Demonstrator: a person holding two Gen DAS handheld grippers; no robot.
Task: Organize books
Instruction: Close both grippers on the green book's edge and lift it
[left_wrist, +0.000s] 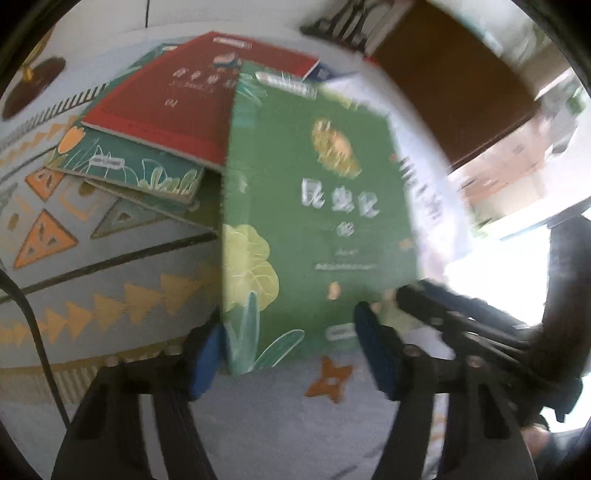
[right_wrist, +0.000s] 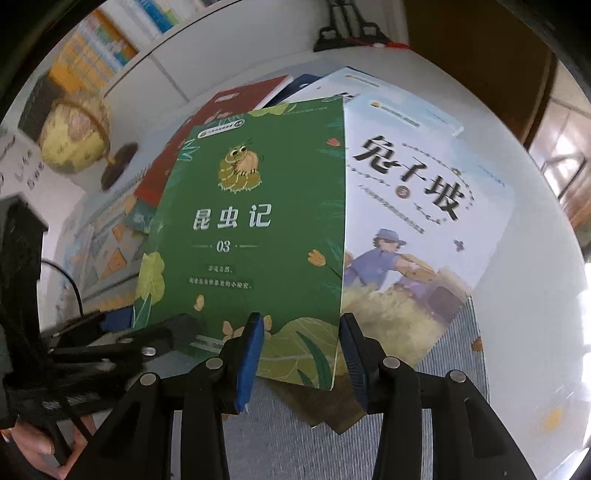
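A green book (left_wrist: 314, 221) (right_wrist: 251, 229) with a caterpillar on its cover stands tilted up off the table, cover towards both cameras. My left gripper (left_wrist: 288, 321) (right_wrist: 155, 325) has the book's lower left corner between its blue pads; the jaws stand wide and the blurred view shows no pinch. My right gripper (right_wrist: 300, 319) (left_wrist: 413, 295) is shut on the lower right corner, one pad on the cover, the other at the edge. Behind lie a red book (left_wrist: 166, 110) (right_wrist: 177, 155), a teal book (left_wrist: 129, 166) and a white illustrated book (right_wrist: 417, 221) (left_wrist: 424, 192).
A patterned tablecloth (left_wrist: 110, 277) covers the white table. A globe (right_wrist: 74, 136) stands at the back left before a shelf of books (right_wrist: 103, 40). A black stand (right_wrist: 347, 29) is at the far edge. A black cable (left_wrist: 33, 332) trails at the left.
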